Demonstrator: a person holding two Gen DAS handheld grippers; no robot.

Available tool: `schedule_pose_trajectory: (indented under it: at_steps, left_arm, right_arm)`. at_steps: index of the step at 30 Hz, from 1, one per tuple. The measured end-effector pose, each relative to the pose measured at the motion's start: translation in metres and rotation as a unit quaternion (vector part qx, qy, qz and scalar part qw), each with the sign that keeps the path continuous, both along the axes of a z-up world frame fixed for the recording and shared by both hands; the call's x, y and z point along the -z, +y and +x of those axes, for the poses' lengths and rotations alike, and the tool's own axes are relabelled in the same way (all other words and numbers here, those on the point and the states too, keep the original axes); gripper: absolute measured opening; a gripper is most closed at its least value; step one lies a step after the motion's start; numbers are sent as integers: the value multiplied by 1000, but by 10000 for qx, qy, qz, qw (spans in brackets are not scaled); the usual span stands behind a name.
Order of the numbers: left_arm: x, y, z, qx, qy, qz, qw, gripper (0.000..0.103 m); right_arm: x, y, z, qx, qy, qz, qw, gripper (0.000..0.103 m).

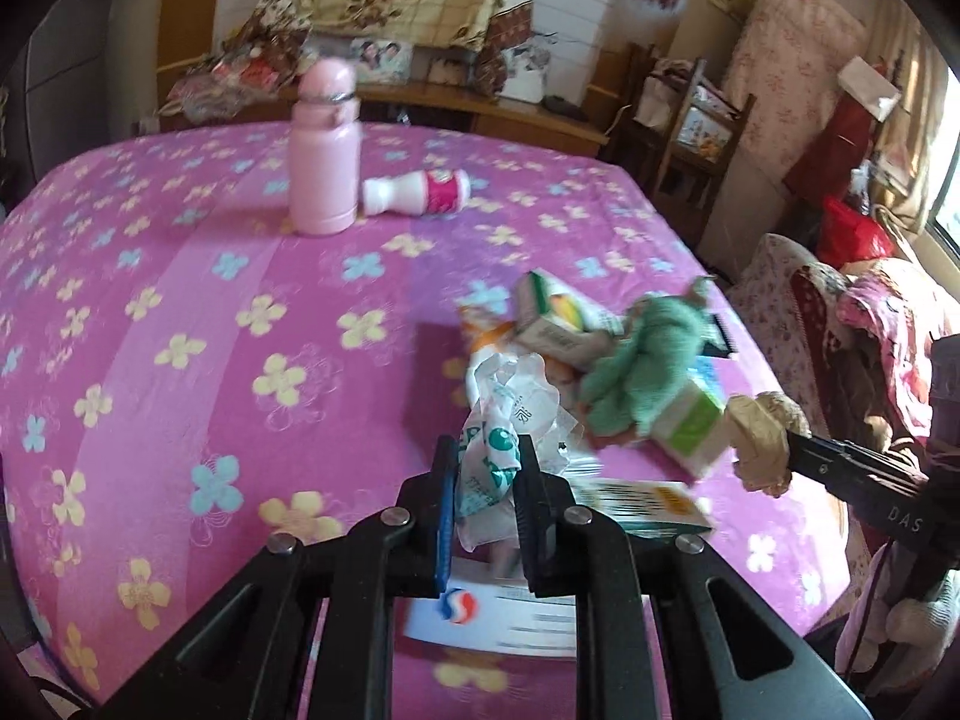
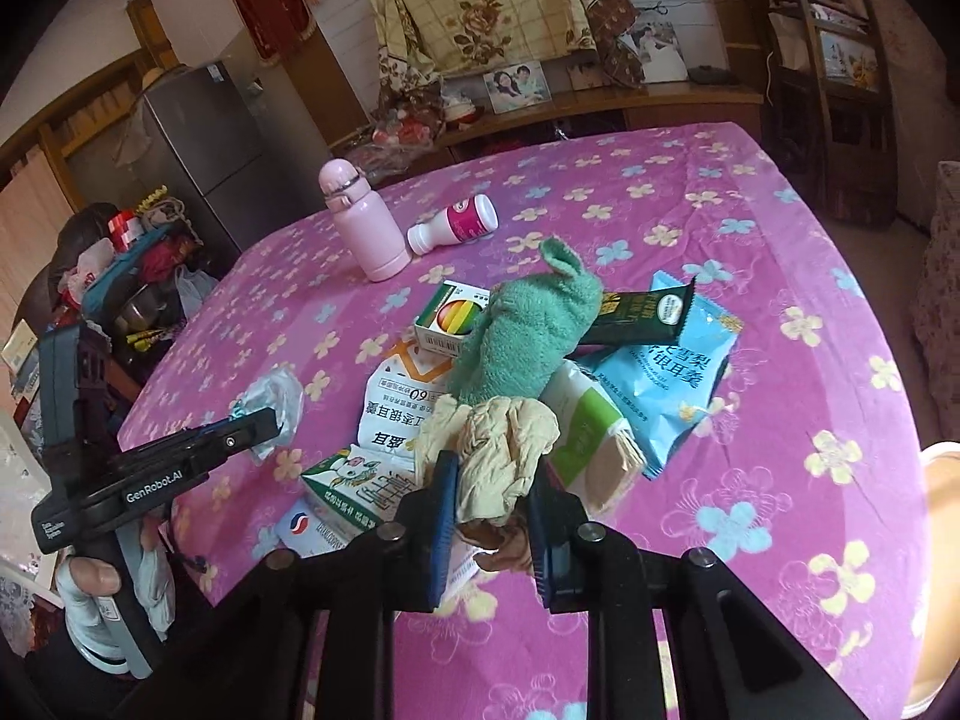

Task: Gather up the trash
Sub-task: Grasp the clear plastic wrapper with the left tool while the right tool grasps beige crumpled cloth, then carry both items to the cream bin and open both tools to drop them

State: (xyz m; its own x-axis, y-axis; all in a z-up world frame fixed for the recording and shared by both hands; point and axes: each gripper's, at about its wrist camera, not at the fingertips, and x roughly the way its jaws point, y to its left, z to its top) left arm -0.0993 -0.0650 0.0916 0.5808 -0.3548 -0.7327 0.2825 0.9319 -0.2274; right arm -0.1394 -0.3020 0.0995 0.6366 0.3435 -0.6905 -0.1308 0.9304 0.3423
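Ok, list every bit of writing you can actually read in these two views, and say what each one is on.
"GenRobot.AI": side of the left gripper, seen in the right wrist view.
"DAS": body of the right gripper, seen in the left wrist view; the rest is cut off.
"60": white and orange packet, printed upside down.
Blue snack bag: Chinese characters, upside down, not legible to me.
Small box, green carton, dark wrapper: print too small or blurred.

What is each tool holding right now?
Left tool: shut on the crumpled white wrapper with green print.
Right tool: shut on the crumpled beige paper.
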Motion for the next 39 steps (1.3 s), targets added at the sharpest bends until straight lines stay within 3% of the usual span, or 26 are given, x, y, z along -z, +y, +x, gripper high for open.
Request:
schedule_pose_trajectory:
  at_steps: [12,39]
  left_arm:
    - [-23,-79,-29,654,-252,178,9974,19]
    - [-15,-234,-64,1682,-537,766,9813,19]
  right_arm:
    - [-14,-59,-42,497,-146,-25,9987,23]
    - [-6,-203,-111,1928,-35,-90,9812,23]
